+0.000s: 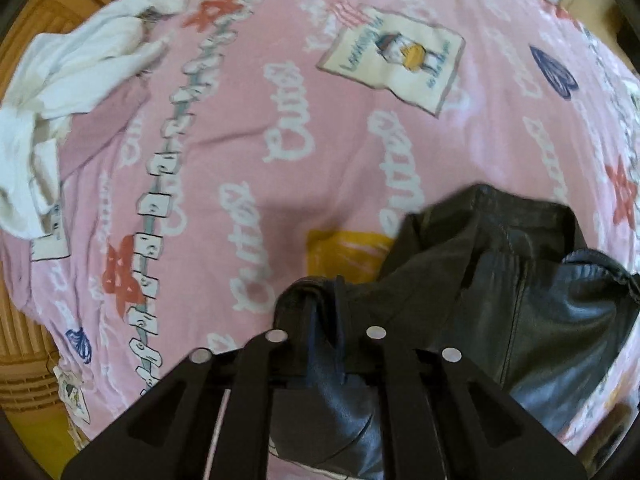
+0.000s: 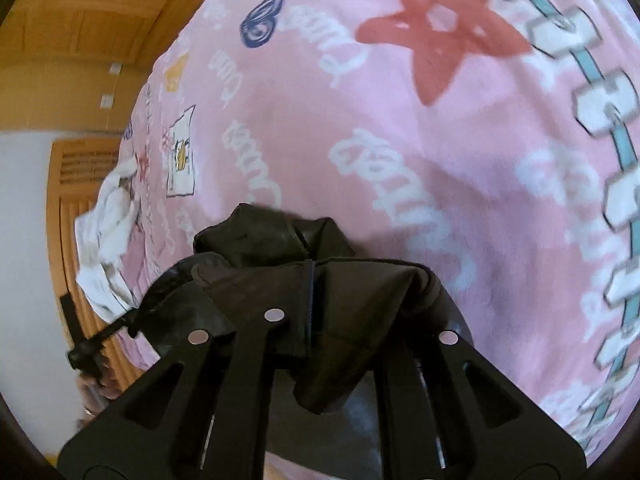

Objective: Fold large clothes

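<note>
Black garment, leathery and shiny, fills the near field of both wrist views. Left wrist view: left gripper has its jaws clenched on a bunched fold of the garment; the fabric is gathered into a ridge between the two fingers and drapes down under them. From that pinch the garment runs rightward and away, with a matte lining panel at its far edge and a gathered hem at the right border of the frame. It hangs over, and partly rests on, a pink blanket printed with white script, red stars, blue hearts, a chain of white blocks on a teal line, and a cream cartoon patch.

Far left in the same view: a crumpled white garment lies on the blanket's edge, well apart from the black one. Beyond the blanket's left edge, slatted wood panelling.

Right wrist view: right gripper also has its jaws closed on the black garment; here a matte brown-black fold with a dark stitched seam is pinched between the fingers and spills forward over them. A drawstring toggle dangles at lower left of this view. White garment sits at left on the blanket margin, wood panelling and a pale wall behind it. Motion blur on the print at right.
</note>
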The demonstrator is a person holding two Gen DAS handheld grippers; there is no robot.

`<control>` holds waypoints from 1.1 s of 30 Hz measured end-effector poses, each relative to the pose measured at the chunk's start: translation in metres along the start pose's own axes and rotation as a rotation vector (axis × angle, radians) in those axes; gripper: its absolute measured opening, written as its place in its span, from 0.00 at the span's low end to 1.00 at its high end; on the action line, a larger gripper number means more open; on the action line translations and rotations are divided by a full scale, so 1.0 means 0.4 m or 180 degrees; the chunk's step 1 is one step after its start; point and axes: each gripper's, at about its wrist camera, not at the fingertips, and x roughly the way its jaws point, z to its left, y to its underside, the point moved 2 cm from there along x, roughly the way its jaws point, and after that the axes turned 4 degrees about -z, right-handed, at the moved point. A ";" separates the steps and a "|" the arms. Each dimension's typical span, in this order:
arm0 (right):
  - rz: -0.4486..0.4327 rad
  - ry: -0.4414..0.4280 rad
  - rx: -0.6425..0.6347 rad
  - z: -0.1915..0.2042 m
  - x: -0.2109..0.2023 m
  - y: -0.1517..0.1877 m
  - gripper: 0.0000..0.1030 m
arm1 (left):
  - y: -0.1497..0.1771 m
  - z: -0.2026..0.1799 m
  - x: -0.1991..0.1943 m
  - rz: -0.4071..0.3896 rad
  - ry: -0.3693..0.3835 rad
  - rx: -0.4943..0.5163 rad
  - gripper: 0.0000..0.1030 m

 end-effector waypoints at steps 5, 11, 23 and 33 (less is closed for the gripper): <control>-0.0120 -0.0337 -0.0121 0.033 -0.083 0.050 0.93 | 0.005 0.004 0.000 0.0076 0.0273 0.0252 0.13; -0.0603 -0.0453 -0.0060 0.093 -0.145 0.069 0.93 | -0.034 0.025 0.073 0.0157 0.0703 0.0383 0.13; -0.0253 0.0682 -0.0731 0.281 0.064 0.528 0.89 | -0.042 0.219 0.144 0.0694 0.1514 0.0043 0.88; -0.0809 0.1215 -0.1775 0.459 0.092 0.546 0.90 | 0.168 0.195 -0.053 -0.0217 0.1497 -0.0127 0.88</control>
